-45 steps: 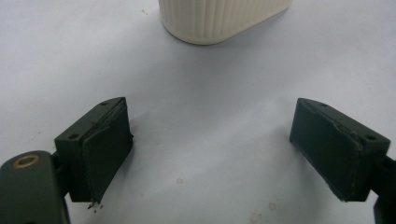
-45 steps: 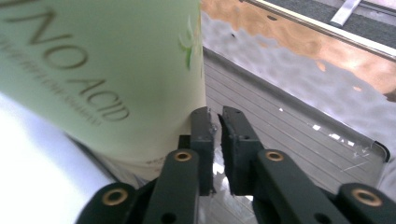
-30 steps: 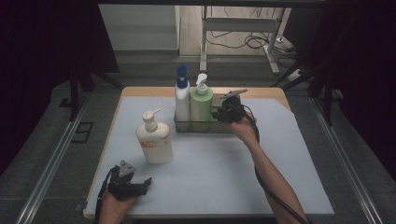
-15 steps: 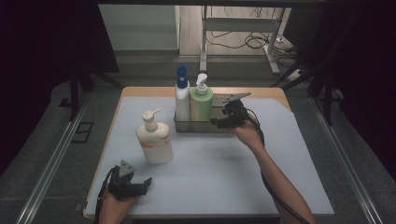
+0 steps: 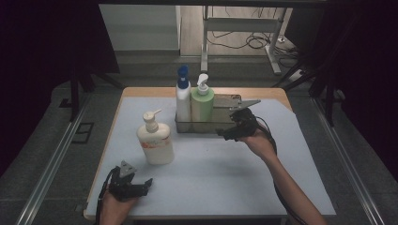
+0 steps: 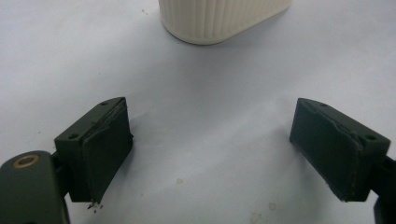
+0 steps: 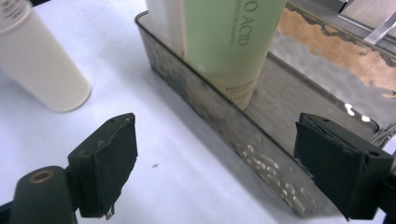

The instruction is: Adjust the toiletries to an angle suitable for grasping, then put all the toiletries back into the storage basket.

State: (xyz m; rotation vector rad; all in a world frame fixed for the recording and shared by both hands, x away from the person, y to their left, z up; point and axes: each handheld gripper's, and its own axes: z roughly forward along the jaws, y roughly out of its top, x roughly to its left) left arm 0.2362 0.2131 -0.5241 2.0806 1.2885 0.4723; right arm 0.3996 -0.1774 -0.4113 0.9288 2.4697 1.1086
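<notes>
While the right hand-held gripper (image 5: 224, 134) hangs just in front of the clear caddy (image 5: 225, 125), its jaws have just been opening and now stand wide with nothing between them; the caddy's near wall passes between them in the right gripper view, untouched. Inside the caddy, at its nine o'clock end, stands the green pump bottle (image 5: 202, 108), upright, with the white bottle with a blue cap (image 5: 183, 98) just beside it; the three o'clock end lies bare. At about eight o'clock from the caddy, the cream pump bottle (image 5: 154, 141) stands alone on the pale sheet covering the bench (image 5: 220, 171). Near the bench's seven o'clock corner rests the left hand-held gripper (image 5: 145, 183), jaws spread wide and empty, aimed at that bottle's ribbed base.

Judging by looks, the cream bottle is squat, oval, smooth plastic, likely heavy if full and slippery at the shoulders; the ribbed lower body or the neck under the pump would grip best, the pump head being the weak point. The caddy seems stiff, glossy and thin-walled.
</notes>
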